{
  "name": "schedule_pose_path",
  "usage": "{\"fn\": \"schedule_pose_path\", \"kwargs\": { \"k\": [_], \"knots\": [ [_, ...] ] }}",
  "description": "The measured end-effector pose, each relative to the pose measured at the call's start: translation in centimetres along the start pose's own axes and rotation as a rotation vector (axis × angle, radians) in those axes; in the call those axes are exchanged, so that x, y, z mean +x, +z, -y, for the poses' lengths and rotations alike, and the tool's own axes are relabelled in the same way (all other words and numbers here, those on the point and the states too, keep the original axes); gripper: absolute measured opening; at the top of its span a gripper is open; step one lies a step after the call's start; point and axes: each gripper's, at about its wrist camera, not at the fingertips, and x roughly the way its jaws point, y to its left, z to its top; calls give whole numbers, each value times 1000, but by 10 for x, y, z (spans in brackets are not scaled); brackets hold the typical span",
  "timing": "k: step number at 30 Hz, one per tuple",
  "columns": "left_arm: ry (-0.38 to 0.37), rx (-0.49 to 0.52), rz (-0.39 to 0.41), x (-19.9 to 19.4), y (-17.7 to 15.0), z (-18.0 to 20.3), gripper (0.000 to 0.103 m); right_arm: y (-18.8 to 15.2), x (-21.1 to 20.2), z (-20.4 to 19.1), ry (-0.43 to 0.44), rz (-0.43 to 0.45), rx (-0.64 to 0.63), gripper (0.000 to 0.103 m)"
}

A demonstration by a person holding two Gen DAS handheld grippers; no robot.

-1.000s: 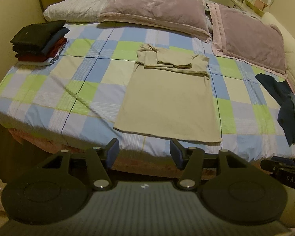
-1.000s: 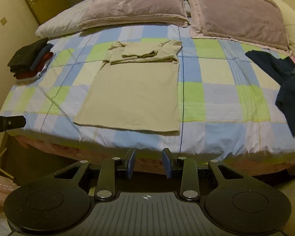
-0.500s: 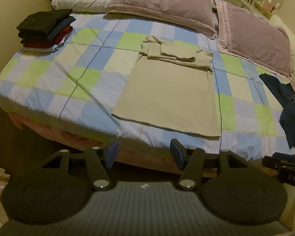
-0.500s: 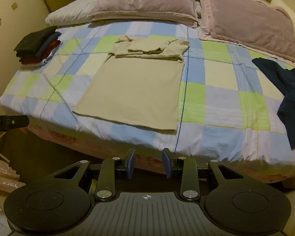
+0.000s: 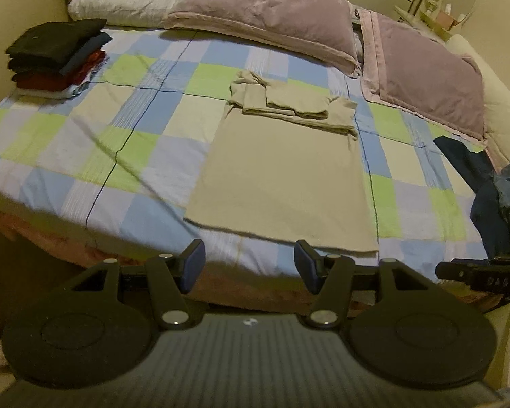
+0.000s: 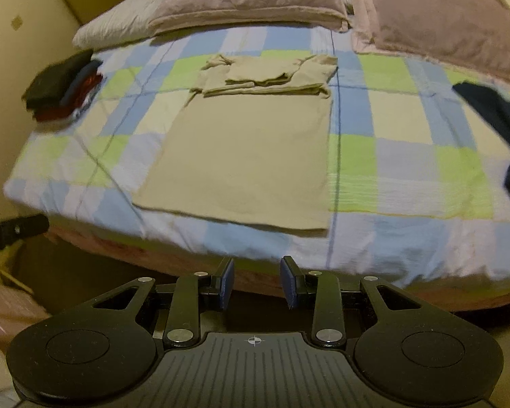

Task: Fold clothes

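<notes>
Beige shirt (image 5: 282, 173) lies flat on the checked bed (image 5: 85, 142), long axis running from near hem to pillows, sleeves folded across. Left gripper (image 5: 249, 265) gapes wide, right gripper (image 6: 256, 284) narrowly; both empty.

A: Dark clothes (image 6: 499, 115) cut off by the right edge in the right wrist view, whole frame smeared.
B: Same pile (image 5: 493, 204) clipped in the left view. Dresser items (image 5: 438, 17) too small to identify.

Open bedspread (image 5: 85, 156) L/R of shirt (image 5: 282, 183)
</notes>
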Motion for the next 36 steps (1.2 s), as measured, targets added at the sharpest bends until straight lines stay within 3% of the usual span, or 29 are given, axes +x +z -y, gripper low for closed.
{"fn": "schedule_pose_path", "kwargs": {
  "k": [4,10,13,17,21,26,30,34,36],
  "knots": [
    [-70,-4,-56,46,34,-36,50,17,22,31,57,29,165,34],
    [-193,24,-124,117,85,-76,46,33,61,80,1,14,407,34],
    [-237,47,-163,155,96,-90,45,35,81,100,9,62,518,34],
    [-279,17,-187,210,91,-108,45,35,112,117,55,84,596,34],
    [-315,-14,-198,266,81,-123,45,32,153,137,113,101,555,34],
    [-362,-58,-95,323,68,-142,42,19,199,175,186,247,493,34],
    [-434,-59,-7,339,62,-151,41,6,219,207,253,368,498,34],
    [-514,-107,33,332,40,-167,42,-17,229,224,304,393,534,33],
    [-550,-202,12,322,19,-180,42,-34,225,228,344,391,585,33]
  ]
}}
